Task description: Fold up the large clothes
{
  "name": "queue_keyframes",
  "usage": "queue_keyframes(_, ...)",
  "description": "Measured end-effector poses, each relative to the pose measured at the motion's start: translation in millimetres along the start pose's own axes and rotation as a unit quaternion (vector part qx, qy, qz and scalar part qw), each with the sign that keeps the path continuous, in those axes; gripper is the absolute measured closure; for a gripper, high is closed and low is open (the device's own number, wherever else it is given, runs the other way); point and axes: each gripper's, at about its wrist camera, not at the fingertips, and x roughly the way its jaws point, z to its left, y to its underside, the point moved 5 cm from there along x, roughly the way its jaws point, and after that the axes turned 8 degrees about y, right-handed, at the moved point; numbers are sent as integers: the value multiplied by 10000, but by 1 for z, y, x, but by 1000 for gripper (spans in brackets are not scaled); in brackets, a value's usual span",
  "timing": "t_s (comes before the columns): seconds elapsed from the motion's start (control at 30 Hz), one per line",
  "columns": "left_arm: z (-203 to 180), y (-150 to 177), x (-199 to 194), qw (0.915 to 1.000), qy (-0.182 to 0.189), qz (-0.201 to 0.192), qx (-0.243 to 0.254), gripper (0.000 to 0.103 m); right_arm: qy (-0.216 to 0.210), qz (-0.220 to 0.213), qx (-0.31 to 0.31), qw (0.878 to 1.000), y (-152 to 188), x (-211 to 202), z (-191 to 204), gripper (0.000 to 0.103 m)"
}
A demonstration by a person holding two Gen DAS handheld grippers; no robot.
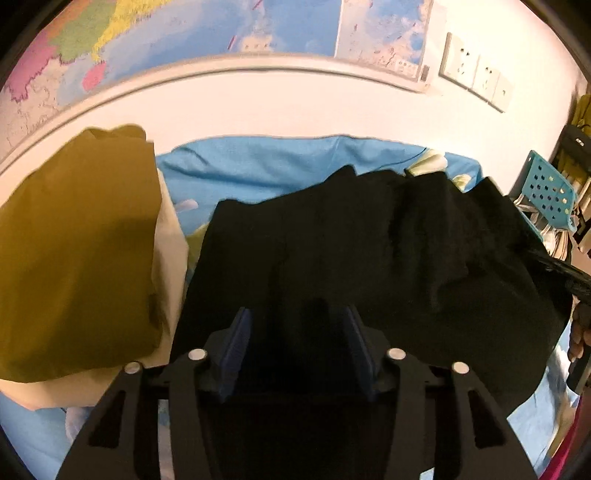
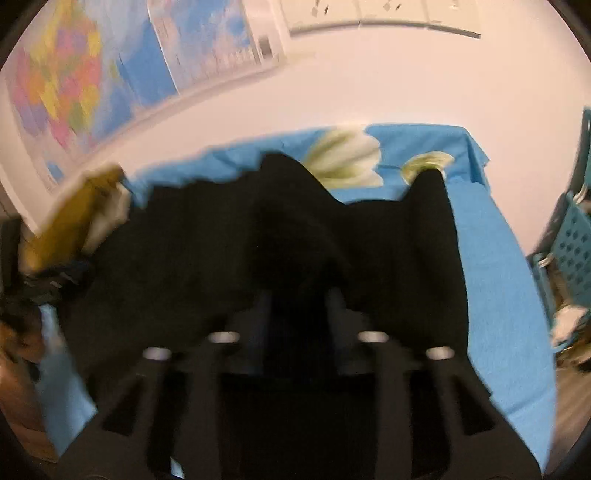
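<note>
A large black garment (image 1: 369,240) lies rumpled across a blue flower-print sheet (image 1: 258,166). My left gripper (image 1: 295,317) hovers over its near left part, blue pads (image 1: 236,343) apart with dark cloth showing between and below them. In the blurred right wrist view the same black garment (image 2: 203,251) fills the middle of the sheet (image 2: 487,258). My right gripper (image 2: 301,295) sits over its near edge with jaws apart; I see no fold pinched. The other gripper's dark body and a hand show at the far right of the left wrist view.
A folded olive-yellow garment (image 1: 74,240) rests on a cream cloth (image 1: 170,251) left of the black one. A teal perforated plastic piece (image 1: 550,188) stands off the sheet's right end. A map (image 1: 184,29) and wall sockets (image 1: 476,74) are on the white wall behind.
</note>
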Motion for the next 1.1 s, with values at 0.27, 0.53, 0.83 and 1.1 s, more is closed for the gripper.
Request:
queue_keyframes(0.27,-28,8,3,9984,262,179,474,27,705,172,-152,9973,20,-11,-33,45)
queue_keyframes(0.53,-23,8,22,9984,-258,247,444,77,663,139,-386,9970,19,-3,-32,98)
queue_keyframes(0.83,-6,10,9,9987,-407,147,258,81,969,331,-195,9945,25,-2,-54,94)
queue_keyframes(1.1,-7,14,-13,9997,-41,-33,257,41,278,-556,-401,9973,9,-47,4,54)
